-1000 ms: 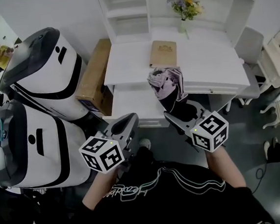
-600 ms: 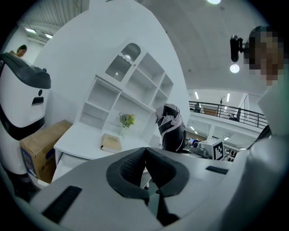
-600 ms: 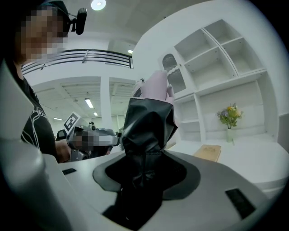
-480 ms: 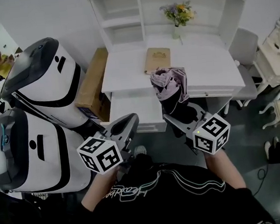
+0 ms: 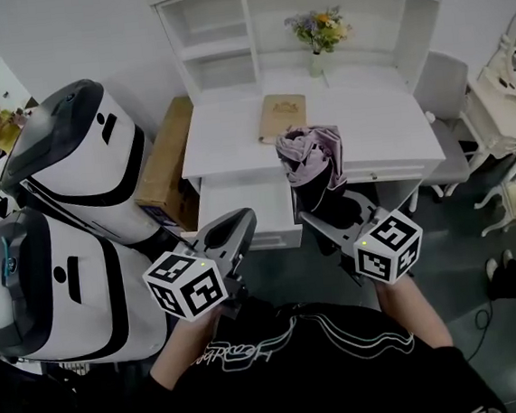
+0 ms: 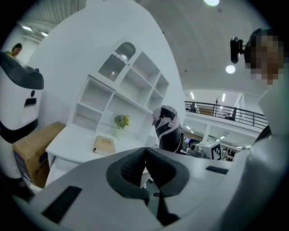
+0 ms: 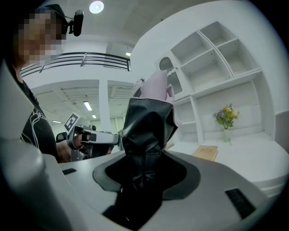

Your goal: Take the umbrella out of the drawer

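Pink-and-black umbrella (image 5: 315, 155), white desk (image 5: 387, 130), tan book (image 5: 281, 117)

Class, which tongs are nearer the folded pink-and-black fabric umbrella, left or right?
Right. The right tongs clamp the folded pink-and-black fabric umbrella; the left tongs, shut and empty, stand apart to its left.

The person is wearing a black shirt (image 5: 310, 368) with white looping lines; the grey left claw (image 5: 239, 221) and right claw (image 5: 333, 207) are bearing black-and-white marker cubes (image 5: 187, 285).

Bright even light, ceiling lamp (image 7: 95, 6) glaring, heavy fisheye bending, dark corners, foreground seemingly soft.
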